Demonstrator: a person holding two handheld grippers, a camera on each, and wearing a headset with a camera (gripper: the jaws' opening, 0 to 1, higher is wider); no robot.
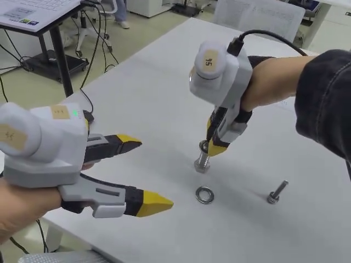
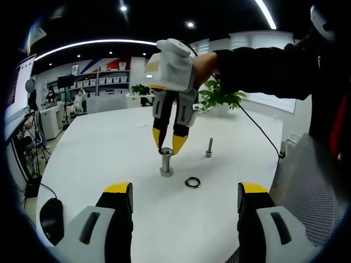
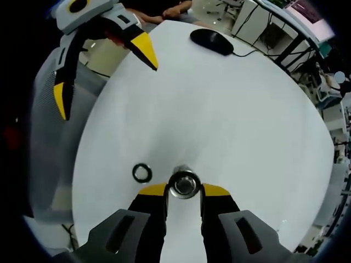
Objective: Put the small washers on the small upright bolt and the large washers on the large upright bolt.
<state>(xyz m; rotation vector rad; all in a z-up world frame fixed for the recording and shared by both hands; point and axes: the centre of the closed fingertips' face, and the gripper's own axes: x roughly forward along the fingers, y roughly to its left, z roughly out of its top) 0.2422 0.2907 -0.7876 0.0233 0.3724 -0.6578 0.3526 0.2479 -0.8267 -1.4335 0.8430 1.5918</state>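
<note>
A broad white counter [image 1: 164,82] stands in a bright, open workroom. Shelves and a leafy green potted plant [image 2: 219,98] line the back, and a black computer mouse [image 3: 211,41] lies near one edge of the counter.

The right hand-held gripper [image 1: 211,148] points steeply down. Its yellow-tipped jaws are closed on a silver ring-shaped steel washer [image 1: 204,146], one tip on each side. The ring sits at the very top of the large silver steel bolt [image 1: 202,163]. This bolt stands upright on its hexagonal head near the middle of the counter, its threaded shank pointing up. In the right gripper view the bolt's round end shows exactly between the two tips.

Just beside the bolt's head a second silver steel washer, loose and flat [image 1: 204,194], lies on the bare surface. Farther off to the side, well apart from both, the small thin silver bolt [image 1: 277,192] stands on its own head.

The left hand-held gripper [image 1: 148,172] hangs over the near edge of the counter. Its jaws are spread wide with nothing between them, and they are aimed toward the large bolt and the loose washer.
</note>
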